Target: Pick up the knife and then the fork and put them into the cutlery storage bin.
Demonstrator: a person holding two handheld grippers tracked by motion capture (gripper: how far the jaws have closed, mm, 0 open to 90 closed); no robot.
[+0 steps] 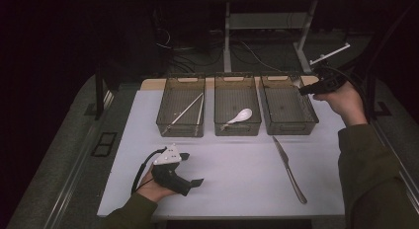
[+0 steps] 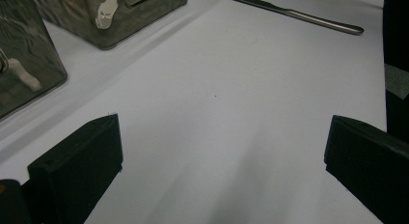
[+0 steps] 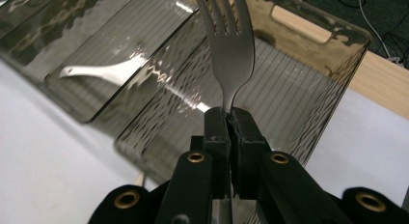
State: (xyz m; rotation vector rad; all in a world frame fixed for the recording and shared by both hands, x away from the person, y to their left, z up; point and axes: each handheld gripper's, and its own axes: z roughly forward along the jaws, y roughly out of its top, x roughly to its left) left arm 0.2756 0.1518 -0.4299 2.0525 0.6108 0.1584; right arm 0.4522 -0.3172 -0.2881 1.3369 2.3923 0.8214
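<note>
Holding fork (image 3: 230,64) over the right bin (image 3: 308,113), right gripper (image 3: 230,119) pinching it at the neck. Stiff, light, slick steel, so it's likely pivoting unless gripped on the handle flats. Long axis running along the jaws, tines pointing away. Left gripper (image 1: 190,169) resting spread wide on the table (image 1: 237,165).

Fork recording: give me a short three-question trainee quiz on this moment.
1. True or false: the right gripper has its jaws shut on the fork.
2. What lies in the middle bin? A) chopsticks B) white spoon C) knife
3. Fill in: the knife lies on the ___, in front of the right bin.

Key:
1. True; the fork is held over the right bin.
2. B, the white spoon; the chopsticks are in the left bin.
3. Table. The left gripper, jaws open, holds nothing.
</note>
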